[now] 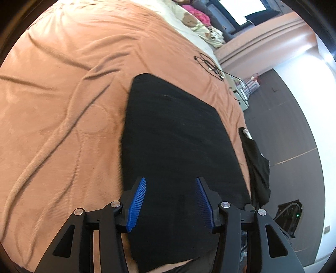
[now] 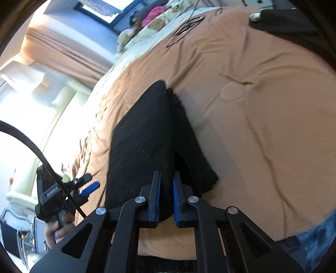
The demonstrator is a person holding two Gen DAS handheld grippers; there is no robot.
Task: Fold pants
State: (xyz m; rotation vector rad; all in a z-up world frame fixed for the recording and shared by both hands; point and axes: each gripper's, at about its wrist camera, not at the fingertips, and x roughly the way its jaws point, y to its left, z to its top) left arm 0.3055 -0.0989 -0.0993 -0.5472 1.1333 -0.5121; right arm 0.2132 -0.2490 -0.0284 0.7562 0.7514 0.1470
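Observation:
The black pants (image 1: 172, 126) lie folded into a long slab on the orange bedspread (image 1: 63, 105). My left gripper (image 1: 171, 179) hovers over their near end, its blue pads (image 1: 138, 201) spread apart and pressing on nothing. In the right wrist view the pants (image 2: 142, 136) show a raised fold along the middle. My right gripper (image 2: 167, 174) is shut on that black fabric at its near edge. At the lower left of that view a hand (image 2: 56, 229) holds the left gripper (image 2: 91, 181) beside the pants.
A thin black cable (image 1: 210, 65) lies looped on the bedspread beyond the pants. Another black garment (image 1: 256, 163) hangs over the bed's right edge, above the dark floor (image 1: 294, 126). Pillows and soft toys (image 1: 189, 20) are piled at the head of the bed.

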